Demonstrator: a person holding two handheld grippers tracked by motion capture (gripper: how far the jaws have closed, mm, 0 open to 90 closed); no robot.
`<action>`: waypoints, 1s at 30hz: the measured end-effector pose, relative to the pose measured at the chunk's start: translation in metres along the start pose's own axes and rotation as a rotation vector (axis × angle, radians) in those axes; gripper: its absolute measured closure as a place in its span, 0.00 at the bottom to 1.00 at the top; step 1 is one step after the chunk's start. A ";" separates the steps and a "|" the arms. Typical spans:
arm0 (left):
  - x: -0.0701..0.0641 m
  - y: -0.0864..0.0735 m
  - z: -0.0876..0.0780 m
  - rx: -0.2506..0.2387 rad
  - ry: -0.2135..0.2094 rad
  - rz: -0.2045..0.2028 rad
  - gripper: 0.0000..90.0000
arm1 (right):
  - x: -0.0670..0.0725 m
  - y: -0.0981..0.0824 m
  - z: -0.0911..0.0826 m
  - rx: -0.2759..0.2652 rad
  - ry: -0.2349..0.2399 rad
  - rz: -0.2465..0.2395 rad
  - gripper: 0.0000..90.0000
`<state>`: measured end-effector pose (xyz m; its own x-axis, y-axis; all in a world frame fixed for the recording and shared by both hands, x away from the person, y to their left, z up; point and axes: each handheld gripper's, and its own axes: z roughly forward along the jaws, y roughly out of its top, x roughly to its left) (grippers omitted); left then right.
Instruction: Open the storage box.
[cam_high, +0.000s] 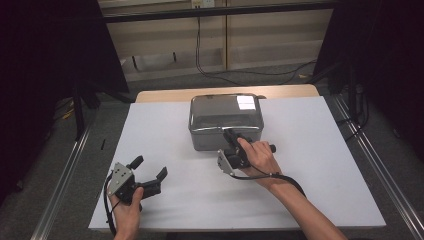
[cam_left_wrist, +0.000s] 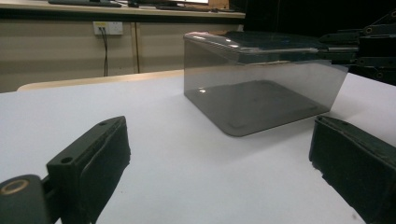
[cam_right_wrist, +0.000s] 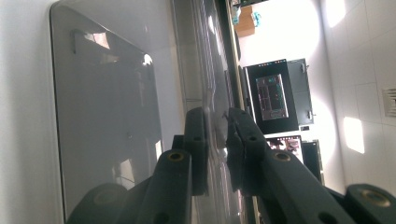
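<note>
Right tool (cam_high: 231, 136) is pinching the near rim of the smoky clear box (cam_high: 226, 120) mid-bench (cam_high: 310, 165). Left tool (cam_high: 148, 167) is resting near-left, jaws spread, well apart.

We see a bright white surface (cam_high: 310, 165) under overhead light, glare on the box lid (cam_high: 245, 102) toward 12 o'clock, dark corners, and possibly overexposed walls behind the right claw (cam_right_wrist: 217, 144).

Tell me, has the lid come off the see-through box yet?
Not yet. The lid sits flat on the smoky plastic box, so nothing looks finished. In hand: the right gripper is pinched on the lid's near edge. The left gripper waits open on the white table, clear of the box. Lifting the lid is probably what's left.
</note>
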<state>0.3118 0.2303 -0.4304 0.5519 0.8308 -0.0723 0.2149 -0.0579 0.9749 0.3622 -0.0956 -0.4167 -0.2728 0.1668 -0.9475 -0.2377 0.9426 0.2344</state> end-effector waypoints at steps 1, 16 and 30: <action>0.000 0.001 0.001 -0.002 -0.007 0.007 0.05 | 0.000 0.000 0.000 -0.001 -0.001 -0.001 0.88; -0.003 0.015 0.030 -0.005 -0.089 0.061 0.02 | -0.006 0.001 0.000 -0.005 -0.005 -0.002 0.88; 0.000 0.035 0.068 -0.037 -0.150 0.075 0.02 | -0.011 0.001 -0.001 -0.010 -0.012 0.001 0.89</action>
<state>0.3737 0.1904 -0.4108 0.6801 0.7326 -0.0271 0.1403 -0.0938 0.9857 0.3644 -0.0971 -0.4059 -0.2621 0.1714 -0.9497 -0.2467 0.9395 0.2376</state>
